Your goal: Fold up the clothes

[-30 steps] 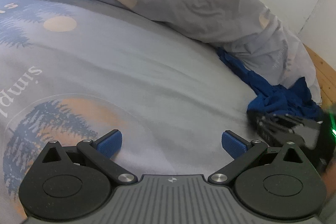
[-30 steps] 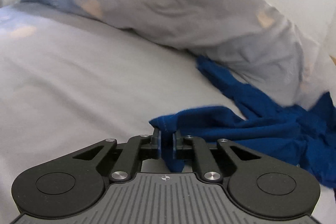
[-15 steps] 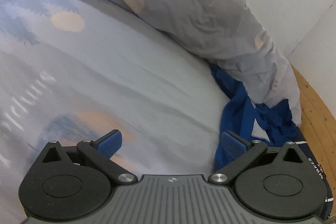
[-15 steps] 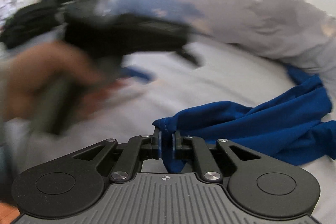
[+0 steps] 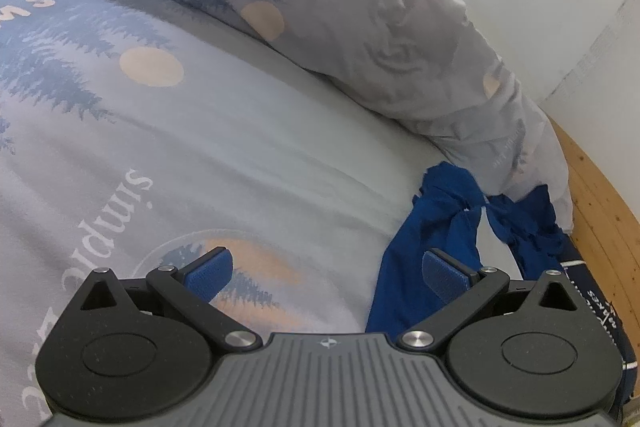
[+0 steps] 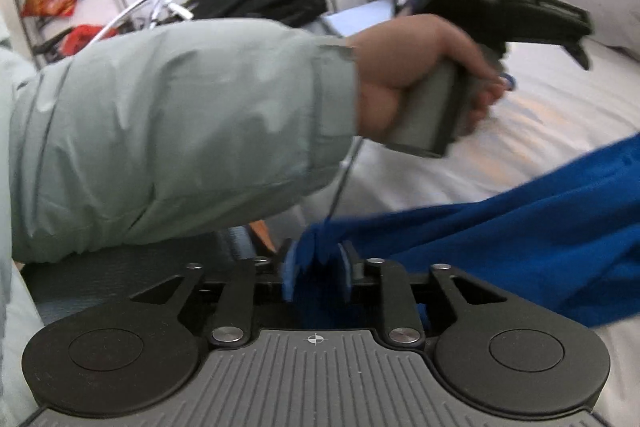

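Printed bedding (image 5: 248, 131) covers the bed, a rumpled duvet (image 5: 392, 39) heaped at its far side, while the left gripper (image 5: 326, 267) hovers spread wide and the right gripper (image 6: 316, 271) pinches the blue garment (image 6: 520, 231) (its bunched end lies beside the duvet).

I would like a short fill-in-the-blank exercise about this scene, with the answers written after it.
1. The right gripper is shut on the ____ garment.
2. The left gripper has its jaws ____.
3. The garment lies on a ____ with a printed cover.
4. The word printed on the cover reads "____".

Answers: blue; open; bed; simple
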A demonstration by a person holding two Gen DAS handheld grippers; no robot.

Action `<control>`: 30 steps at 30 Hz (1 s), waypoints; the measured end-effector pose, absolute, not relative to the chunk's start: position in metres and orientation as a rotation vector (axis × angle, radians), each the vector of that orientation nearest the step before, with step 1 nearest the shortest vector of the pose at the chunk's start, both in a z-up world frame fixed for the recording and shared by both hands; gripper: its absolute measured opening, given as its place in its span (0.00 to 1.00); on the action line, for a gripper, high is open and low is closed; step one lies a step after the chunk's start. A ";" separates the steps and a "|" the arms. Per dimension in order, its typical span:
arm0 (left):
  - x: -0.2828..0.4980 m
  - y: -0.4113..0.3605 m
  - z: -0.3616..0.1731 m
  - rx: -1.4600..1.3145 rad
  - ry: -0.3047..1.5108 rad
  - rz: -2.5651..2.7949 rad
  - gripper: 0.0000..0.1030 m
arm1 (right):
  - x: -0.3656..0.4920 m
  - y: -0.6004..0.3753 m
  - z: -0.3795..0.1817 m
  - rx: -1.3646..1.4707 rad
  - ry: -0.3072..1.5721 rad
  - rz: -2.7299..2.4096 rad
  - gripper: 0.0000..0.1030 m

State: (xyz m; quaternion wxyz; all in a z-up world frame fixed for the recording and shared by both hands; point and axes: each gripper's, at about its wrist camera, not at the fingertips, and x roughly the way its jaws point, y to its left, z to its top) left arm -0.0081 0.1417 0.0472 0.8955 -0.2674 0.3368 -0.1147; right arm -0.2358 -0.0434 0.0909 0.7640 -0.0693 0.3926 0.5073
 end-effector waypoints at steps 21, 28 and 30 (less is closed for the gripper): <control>-0.015 0.144 0.057 -0.529 0.680 -0.314 1.00 | -0.089 -0.201 0.041 -0.167 0.866 0.416 0.29; -0.013 0.135 0.059 -0.515 0.677 -0.331 1.00 | -0.114 -0.218 0.065 0.021 0.868 0.458 0.04; -0.013 0.133 0.060 -0.514 0.676 -0.338 1.00 | -0.136 -0.237 0.083 0.110 0.831 0.427 0.03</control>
